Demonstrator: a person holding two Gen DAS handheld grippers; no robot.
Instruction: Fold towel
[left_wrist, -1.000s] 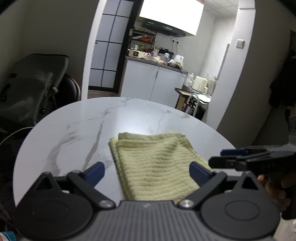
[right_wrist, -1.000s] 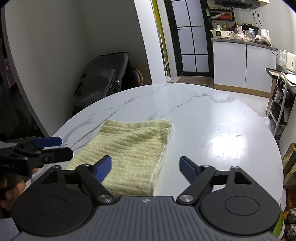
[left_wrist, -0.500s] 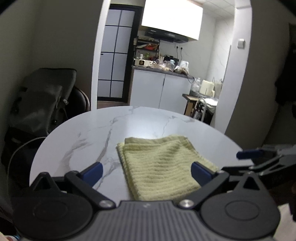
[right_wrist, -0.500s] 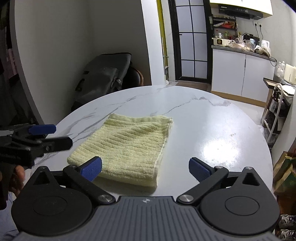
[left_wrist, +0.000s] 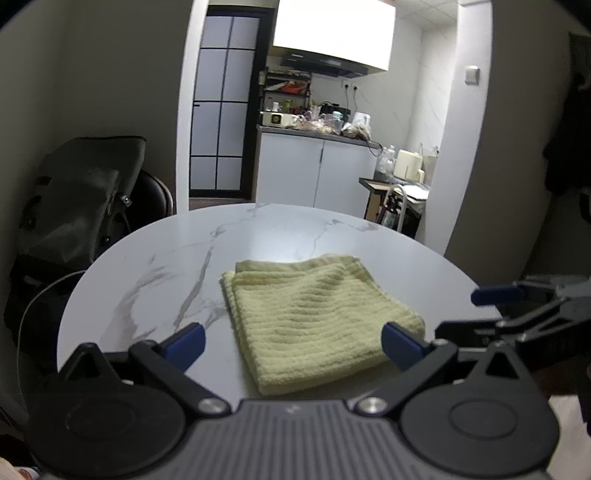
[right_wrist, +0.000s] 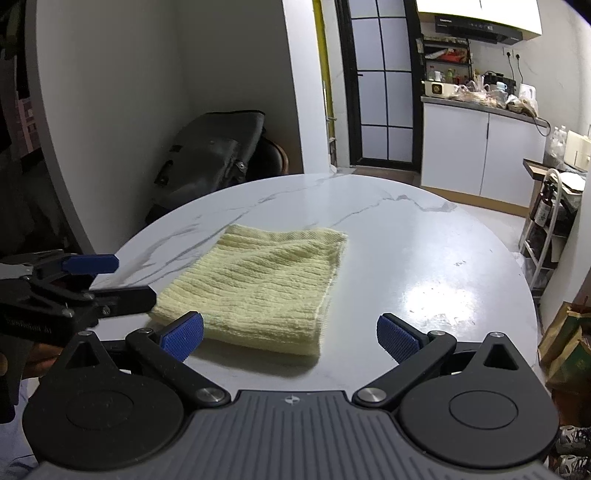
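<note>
On round white marble-look table (right_wrist: 424, 266): pale yellow ribbed towel (right_wrist: 258, 288), folded square. Left gripper (left_wrist: 291, 341), right gripper (right_wrist: 290, 334): jaws wide, empty, clear of cloth. Judgement: withdraw without snagging edges.

Left gripper (left_wrist: 291, 341) held low, jaws spread wide, nothing between; right gripper (right_wrist: 290, 334) alongside, jaws equally wide and empty, both tilted downward

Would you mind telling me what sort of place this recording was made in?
Most likely a home dining area opening onto a small kitchen. A round marble-look table holds a folded yellow towel, and beyond it stand white kitchen cabinets with a cluttered countertop under a range hood.
</note>
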